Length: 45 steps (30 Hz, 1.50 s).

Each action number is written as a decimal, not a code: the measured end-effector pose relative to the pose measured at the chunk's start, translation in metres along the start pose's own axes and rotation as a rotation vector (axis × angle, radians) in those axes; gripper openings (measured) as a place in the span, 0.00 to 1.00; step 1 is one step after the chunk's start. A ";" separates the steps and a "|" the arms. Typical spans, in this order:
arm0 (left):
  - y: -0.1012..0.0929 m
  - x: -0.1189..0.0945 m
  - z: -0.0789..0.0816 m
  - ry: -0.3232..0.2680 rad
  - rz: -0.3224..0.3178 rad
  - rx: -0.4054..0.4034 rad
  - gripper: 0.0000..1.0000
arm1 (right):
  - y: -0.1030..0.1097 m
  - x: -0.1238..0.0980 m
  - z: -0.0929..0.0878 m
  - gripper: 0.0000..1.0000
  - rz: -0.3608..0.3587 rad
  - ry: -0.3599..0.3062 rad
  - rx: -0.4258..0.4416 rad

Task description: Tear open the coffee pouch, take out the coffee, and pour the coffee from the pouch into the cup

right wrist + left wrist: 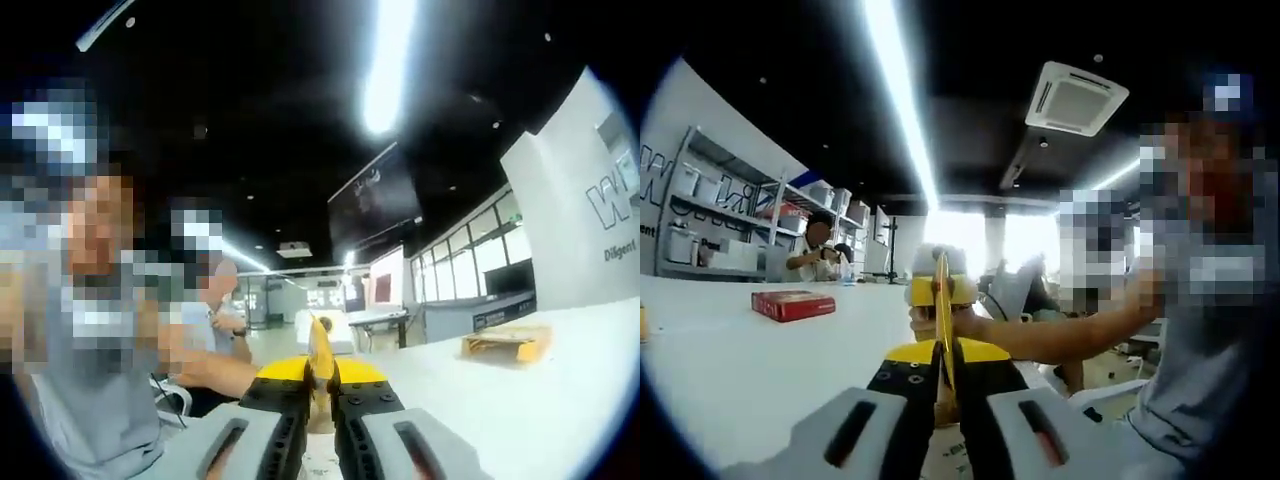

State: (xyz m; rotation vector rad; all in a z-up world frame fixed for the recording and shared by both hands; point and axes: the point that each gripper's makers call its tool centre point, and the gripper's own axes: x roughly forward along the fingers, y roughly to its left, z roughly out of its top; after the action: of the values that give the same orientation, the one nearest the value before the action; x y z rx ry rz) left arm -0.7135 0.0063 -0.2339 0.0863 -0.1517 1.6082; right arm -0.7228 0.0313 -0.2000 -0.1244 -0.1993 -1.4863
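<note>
A yellow coffee pouch (943,300) stands edge-on as a thin strip between the two grippers. My left gripper (945,358) is shut on its near edge, yellow jaw tips pressed together. Straight ahead, the right gripper (940,290) faces me on the pouch's far edge, with a person's hand (925,322) under it. In the right gripper view the same pouch (320,350) rises thin from my right gripper (320,388), which is shut on it. A person's forearm (205,372) reaches in from the left.
A white table (730,360) spreads to the left with a red box (792,304) on it. In the right gripper view a flat cardboard box (505,343) lies on the white table (520,410). People sit at the far shelves (720,220).
</note>
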 end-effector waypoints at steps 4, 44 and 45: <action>-0.001 0.000 0.001 -0.003 -0.007 0.010 0.05 | 0.004 0.002 0.000 0.09 0.005 -0.004 -0.002; 0.002 0.001 0.007 -0.036 -0.018 -0.019 0.09 | 0.007 0.012 0.004 0.08 -0.163 0.066 -0.017; 0.002 0.001 0.007 -0.038 -0.018 -0.016 0.09 | 0.006 0.013 0.004 0.08 -0.172 0.071 -0.015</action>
State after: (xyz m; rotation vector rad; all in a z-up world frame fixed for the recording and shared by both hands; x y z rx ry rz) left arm -0.7160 0.0061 -0.2268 0.1056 -0.1932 1.5873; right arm -0.7158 0.0204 -0.1932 -0.0682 -0.1442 -1.6614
